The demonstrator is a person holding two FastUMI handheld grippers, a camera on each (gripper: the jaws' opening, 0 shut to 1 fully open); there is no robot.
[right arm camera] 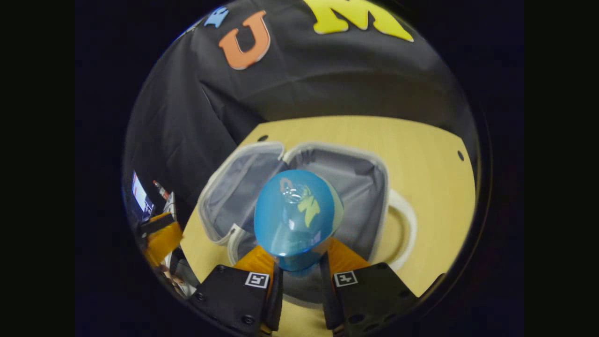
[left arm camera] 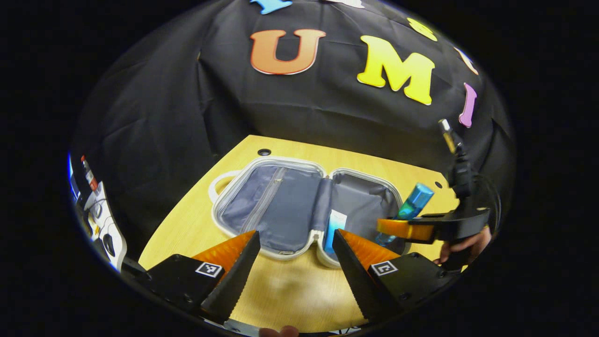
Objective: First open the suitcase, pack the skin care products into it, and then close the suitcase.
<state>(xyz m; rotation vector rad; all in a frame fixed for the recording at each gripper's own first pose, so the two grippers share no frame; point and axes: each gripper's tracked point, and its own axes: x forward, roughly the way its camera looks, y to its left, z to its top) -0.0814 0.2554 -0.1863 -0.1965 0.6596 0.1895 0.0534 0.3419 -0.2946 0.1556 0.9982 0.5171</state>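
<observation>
— Suitcase [left arm camera: 281,210]: where is it seen?
— Open on the table [left arm camera: 290,290]; a white-blue tube [left arm camera: 334,229] lies inside. No writing is legible.
— Tongs?
— Left tongs [left arm camera: 295,252] are spread apart; right tongs [right arm camera: 299,267] are clamped on a blue bottle [right arm camera: 297,215].

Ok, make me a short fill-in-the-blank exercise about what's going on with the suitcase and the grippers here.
1. The suitcase lies ____ on the wooden table.
2. The right gripper is shut on a ____ bottle.
3. The left gripper has its jaws ____ and holds nothing.
4. A white and blue tube already lies ____ the suitcase.

Missing words: open; blue; open; inside
</observation>
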